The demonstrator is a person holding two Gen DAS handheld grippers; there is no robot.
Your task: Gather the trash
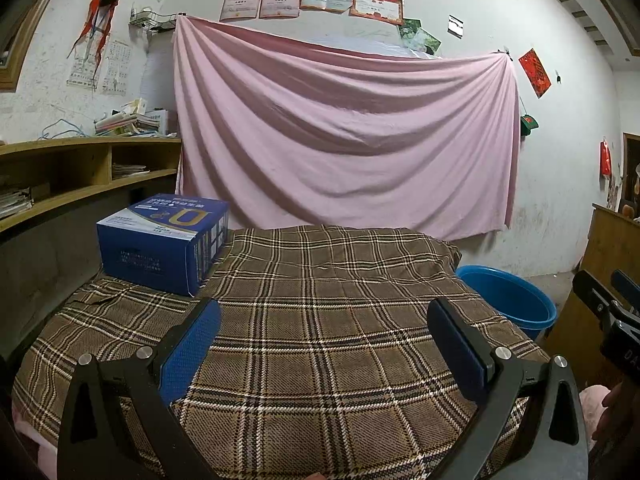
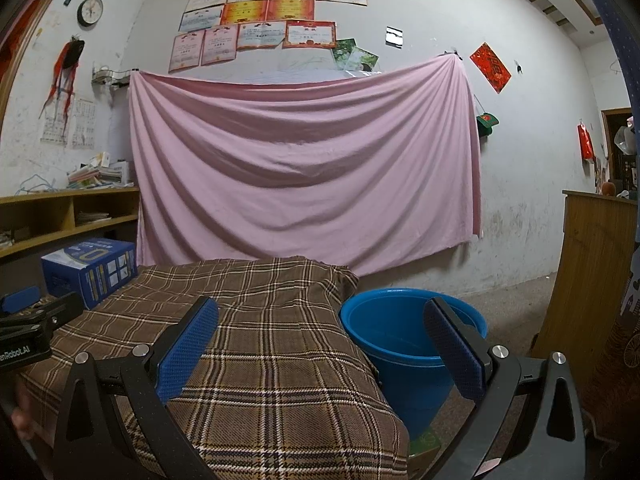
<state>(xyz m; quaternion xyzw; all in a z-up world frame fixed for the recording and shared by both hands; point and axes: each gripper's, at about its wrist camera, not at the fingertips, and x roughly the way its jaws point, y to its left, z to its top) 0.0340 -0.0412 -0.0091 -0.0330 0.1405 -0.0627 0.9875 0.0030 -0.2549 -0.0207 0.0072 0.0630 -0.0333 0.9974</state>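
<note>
White, scuffed walls enclose the room, with a pink sheet (image 1: pixel 344 136) pinned across the far wall and rows of certificates (image 2: pixel 256 24) taped above it. Beside them hang a round clock (image 2: pixel 90 10) and a red paper envelope (image 2: pixel 490 67). At the left, a wooden shelf unit (image 1: pixel 80 164) carries stacked papers.

Brown plaid cloth (image 1: pixel 320 320) covers the worktop. On its far left corner sits a blue carton (image 1: pixel 164 240), closed and upright, its top printed with a large gold letter and lines of small text too fine to read. Off the worktop's right edge, a blue plastic bucket (image 2: pixel 404 340) stands on the floor just beside the cloth; what lies inside cannot be made out.

Over the cloth, the left claw (image 1: pixel 324 344) has its 2 blue-padded fingers spread apart around nothing. At the worktop's right edge, the right claw (image 2: pixel 320 344) likewise stands apart and empty, one finger over the cloth and the other before the bucket. Partial lettering "enRobot.AI" shows on the left claw's body in the right wrist view.
</note>
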